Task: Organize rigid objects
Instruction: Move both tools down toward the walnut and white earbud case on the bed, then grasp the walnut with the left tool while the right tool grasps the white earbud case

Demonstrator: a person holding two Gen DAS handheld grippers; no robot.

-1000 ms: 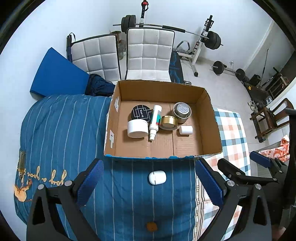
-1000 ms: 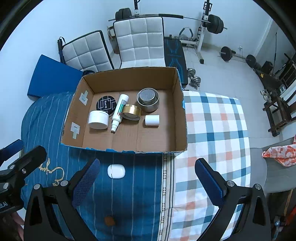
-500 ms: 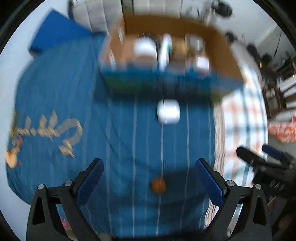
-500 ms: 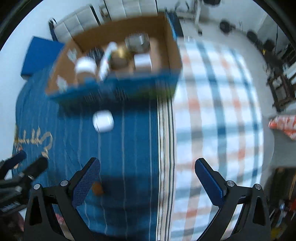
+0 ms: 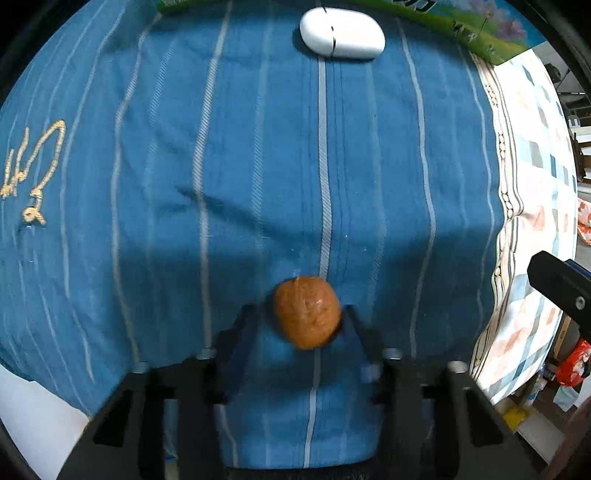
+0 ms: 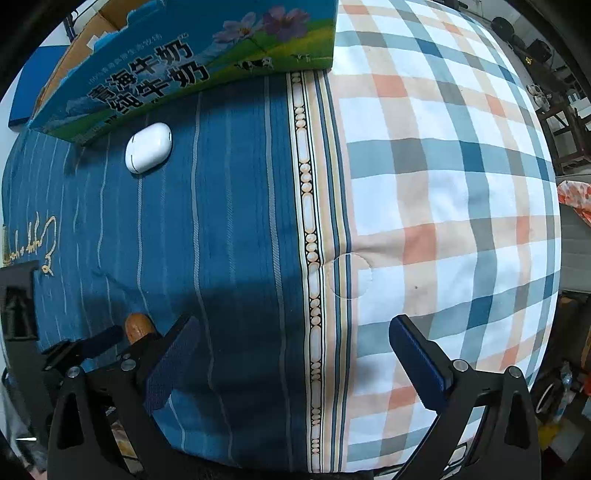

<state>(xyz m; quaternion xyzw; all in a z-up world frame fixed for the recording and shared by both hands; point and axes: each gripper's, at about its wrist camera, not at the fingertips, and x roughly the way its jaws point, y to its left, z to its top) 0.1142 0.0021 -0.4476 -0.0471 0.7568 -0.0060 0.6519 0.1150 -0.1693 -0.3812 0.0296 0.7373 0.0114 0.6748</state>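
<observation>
A brown walnut (image 5: 307, 312) lies on the blue striped bedcover (image 5: 258, 166). My left gripper (image 5: 303, 325) is down low with its blue fingers closed against both sides of the walnut. The walnut also shows in the right wrist view (image 6: 137, 326) between the left gripper's fingers. A white earbud case (image 5: 341, 33) lies farther ahead near the box; it also shows in the right wrist view (image 6: 148, 147). My right gripper (image 6: 291, 354) is open and empty above the seam between the blue cover and the plaid sheet (image 6: 443, 184).
The cardboard milk box (image 6: 184, 62) stands at the far edge of the blue cover, its printed front wall facing me. The bed's right edge drops to a cluttered floor (image 5: 569, 369).
Both grippers dropped low toward the bed. The left one moved onto the walnut and its fingers closed in on it. The box slid to the top of both views.
</observation>
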